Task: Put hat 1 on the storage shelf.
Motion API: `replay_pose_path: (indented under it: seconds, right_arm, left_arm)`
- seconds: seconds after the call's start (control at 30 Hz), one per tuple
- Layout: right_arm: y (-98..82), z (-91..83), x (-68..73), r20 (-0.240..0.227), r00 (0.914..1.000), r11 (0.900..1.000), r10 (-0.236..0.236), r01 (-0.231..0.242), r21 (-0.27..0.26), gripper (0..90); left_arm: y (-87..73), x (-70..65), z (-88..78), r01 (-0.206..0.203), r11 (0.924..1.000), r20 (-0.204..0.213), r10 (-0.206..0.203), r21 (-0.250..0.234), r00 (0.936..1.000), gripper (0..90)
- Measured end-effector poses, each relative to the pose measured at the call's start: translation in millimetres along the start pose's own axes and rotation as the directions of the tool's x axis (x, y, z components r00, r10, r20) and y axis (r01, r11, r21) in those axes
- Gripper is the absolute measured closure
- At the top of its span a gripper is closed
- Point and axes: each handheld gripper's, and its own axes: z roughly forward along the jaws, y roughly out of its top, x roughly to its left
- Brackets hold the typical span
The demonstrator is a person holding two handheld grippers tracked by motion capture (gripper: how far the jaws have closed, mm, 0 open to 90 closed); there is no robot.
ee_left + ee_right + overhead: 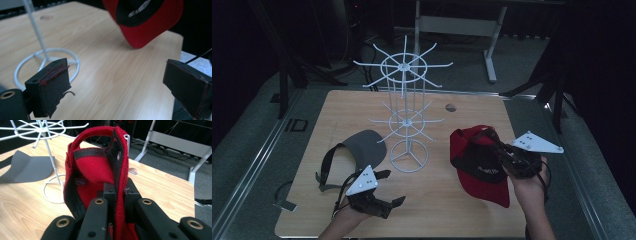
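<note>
A red cap (479,165) with a black inner band is lifted at the right of the table, and my right gripper (507,154) is shut on its rear edge. In the right gripper view the red fabric (100,167) rises between the closed jaws. A white wire display rack (408,107) with hooks stands mid-table on a ring base (46,62). A grey visor cap (362,146) lies flat to its left. My left gripper (379,204) rests low near the front edge, open, with bare wood between its pads (50,85). The red brim (147,22) hangs ahead of it.
The wooden table (447,210) has a small dark round mark (451,107) at the back. Grey floor and a metal frame (489,30) lie beyond the far edge. A rail runs along the table's left side.
</note>
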Motion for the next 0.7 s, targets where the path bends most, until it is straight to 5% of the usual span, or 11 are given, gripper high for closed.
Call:
replay_pose_path:
  seconds: [0.2,0.4,0.7]
  right_arm:
    - [1.5,-8.0,2.2,-0.015,0.9999,1.000,0.004,-0.004,-0.013,84.2]
    - [4.6,-16.3,7.5,-0.041,0.9992,1.000,0.005,-0.006,-0.029,84.1]
    - [11.6,-29.3,19.1,-0.073,0.9972,0.998,-0.016,0.011,-0.061,84.2]
  left_arm:
    - [23.4,-3.0,2.1,-0.037,0.9990,0.032,0.038,-0.024,0.9988,10.0]
    - [53.0,-12.6,6.9,-0.096,0.9939,0.099,0.101,-0.053,0.9899,10.1]
    - [82.8,-18.5,16.4,-0.142,0.9876,0.098,0.148,-0.067,0.9840,10.2]
